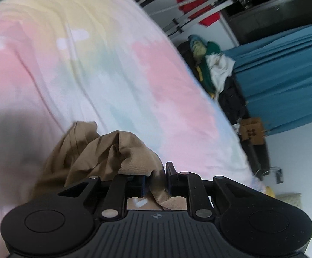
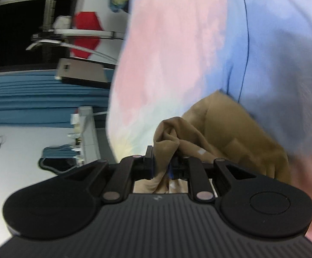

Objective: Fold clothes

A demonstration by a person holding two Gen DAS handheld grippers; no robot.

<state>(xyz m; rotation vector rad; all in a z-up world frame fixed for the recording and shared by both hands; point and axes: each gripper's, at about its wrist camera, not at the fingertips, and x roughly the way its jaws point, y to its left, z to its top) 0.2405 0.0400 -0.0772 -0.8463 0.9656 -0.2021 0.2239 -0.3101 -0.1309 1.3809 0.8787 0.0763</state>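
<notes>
A tan garment [image 1: 95, 152] lies bunched over a pastel pink, blue and yellow bedsheet [image 1: 113, 64]. My left gripper [image 1: 156, 177] is shut on a fold of it, with cloth hanging between the jaws. In the right wrist view the same tan garment [image 2: 231, 133] spreads to the right over the bedsheet [image 2: 166, 53]. My right gripper [image 2: 163, 161] is shut on a bunched edge of it. Both views are motion-blurred.
A pile of clothes [image 1: 211, 64] sits beyond the bed edge, beside a teal drape [image 1: 285, 75]. A red garment [image 1: 194, 2] hangs on a rack. A cardboard box [image 1: 252, 131] stands on the floor. The right wrist view shows the teal drape [image 2: 37, 94] and rack [image 2: 74, 34].
</notes>
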